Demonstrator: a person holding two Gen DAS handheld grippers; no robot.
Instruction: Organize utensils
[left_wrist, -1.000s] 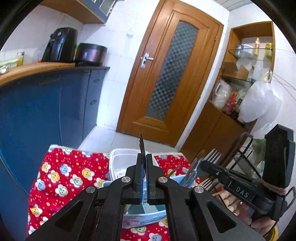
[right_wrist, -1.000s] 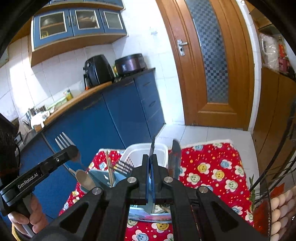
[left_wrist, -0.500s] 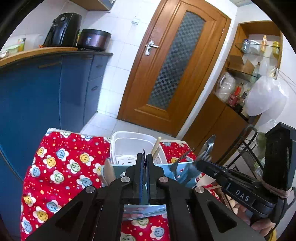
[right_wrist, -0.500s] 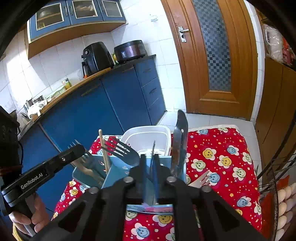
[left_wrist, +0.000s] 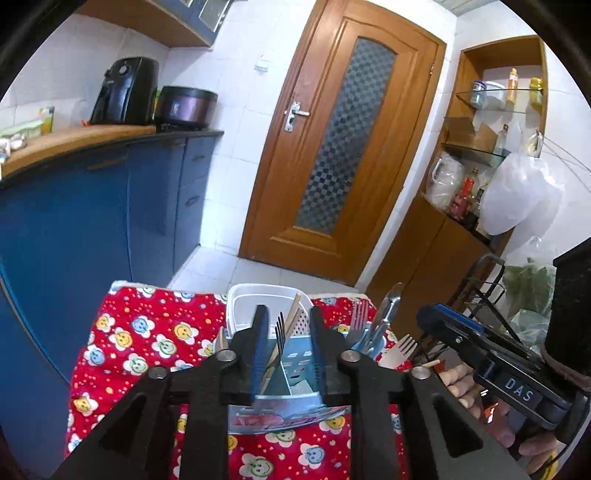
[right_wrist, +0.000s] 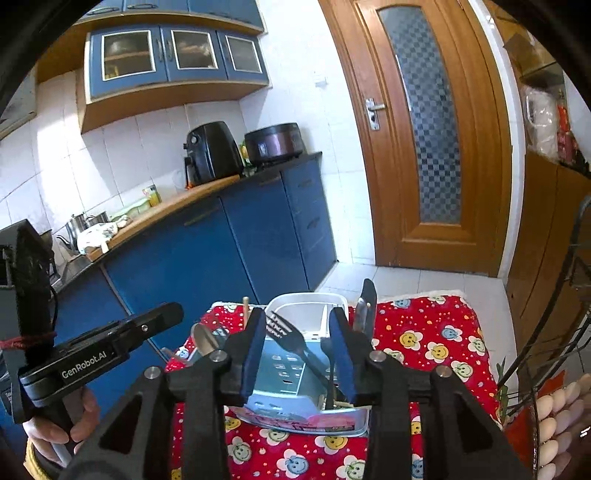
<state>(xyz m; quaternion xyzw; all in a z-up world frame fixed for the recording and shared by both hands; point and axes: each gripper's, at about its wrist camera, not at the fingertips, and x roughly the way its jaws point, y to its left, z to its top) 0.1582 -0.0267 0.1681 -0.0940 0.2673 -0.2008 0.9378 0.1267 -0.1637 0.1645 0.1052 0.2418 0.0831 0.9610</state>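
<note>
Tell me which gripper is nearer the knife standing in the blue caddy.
Right. The right gripper hangs open over the caddy, one finger just beside the knife. The left gripper, also open, sits farther left, with the knife off to its right.

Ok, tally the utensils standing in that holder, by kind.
Forks: 3
Knives: 1
Chopsticks: 1
Spoons: 1
Total: 6 that can be made out; the claws may hide more.
</note>
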